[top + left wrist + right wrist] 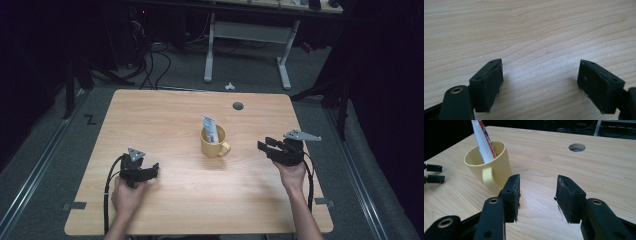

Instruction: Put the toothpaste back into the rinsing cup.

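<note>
A yellow mug (215,144) stands upright near the middle of the wooden table (165,115), with a white toothpaste tube (209,128) standing inside it. My left gripper (155,169) rests low at the front left, pointing right. In the left gripper view my left gripper (540,80) stands open wide over bare wood. My right gripper (264,144) is to the right of the mug and points left at it. In the right gripper view my right gripper (538,183) is open with nothing between the jaws. The mug (489,166) and tube (484,141) lie just beyond its left jaw.
A round cable hole (238,106) sits in the table's far side, also seen as the hole (577,147) ahead of the right gripper. A white desk frame (210,45) and cables lie on the floor beyond the table. Dark rails run along both sides.
</note>
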### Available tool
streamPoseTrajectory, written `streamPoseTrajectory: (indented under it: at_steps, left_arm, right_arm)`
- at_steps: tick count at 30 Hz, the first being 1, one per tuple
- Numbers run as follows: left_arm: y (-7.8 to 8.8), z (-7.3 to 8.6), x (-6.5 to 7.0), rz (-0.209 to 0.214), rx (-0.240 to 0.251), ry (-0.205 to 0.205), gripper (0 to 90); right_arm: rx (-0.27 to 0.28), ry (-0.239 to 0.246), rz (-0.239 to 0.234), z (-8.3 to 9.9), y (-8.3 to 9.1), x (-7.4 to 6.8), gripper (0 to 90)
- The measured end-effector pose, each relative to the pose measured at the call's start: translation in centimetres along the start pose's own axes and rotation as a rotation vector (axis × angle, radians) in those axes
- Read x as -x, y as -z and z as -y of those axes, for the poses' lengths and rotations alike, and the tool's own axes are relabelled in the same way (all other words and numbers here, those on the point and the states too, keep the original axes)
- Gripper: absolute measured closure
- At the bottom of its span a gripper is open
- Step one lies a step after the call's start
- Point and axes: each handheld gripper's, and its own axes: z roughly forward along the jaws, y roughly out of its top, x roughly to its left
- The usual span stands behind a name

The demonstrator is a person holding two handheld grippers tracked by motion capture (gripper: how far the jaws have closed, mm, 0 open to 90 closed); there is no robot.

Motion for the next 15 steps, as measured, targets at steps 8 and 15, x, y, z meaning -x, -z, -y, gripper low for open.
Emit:
streamPoseTrajectory:
  at_steps: [8, 15]
  left_arm:
    - [0.0, 0.0, 0.0, 0.000, 0.000, 0.001, 21.1]
    - [0.0, 0.0, 0.0, 0.000, 0.000, 0.001, 21.1]
  right_arm:
    - [0.009, -0.005, 0.006, 0.3, 0.7, 0.3, 54.7]
    - [0.014, -0.012, 0.012, 0.6, 1.1, 0.6, 54.7]
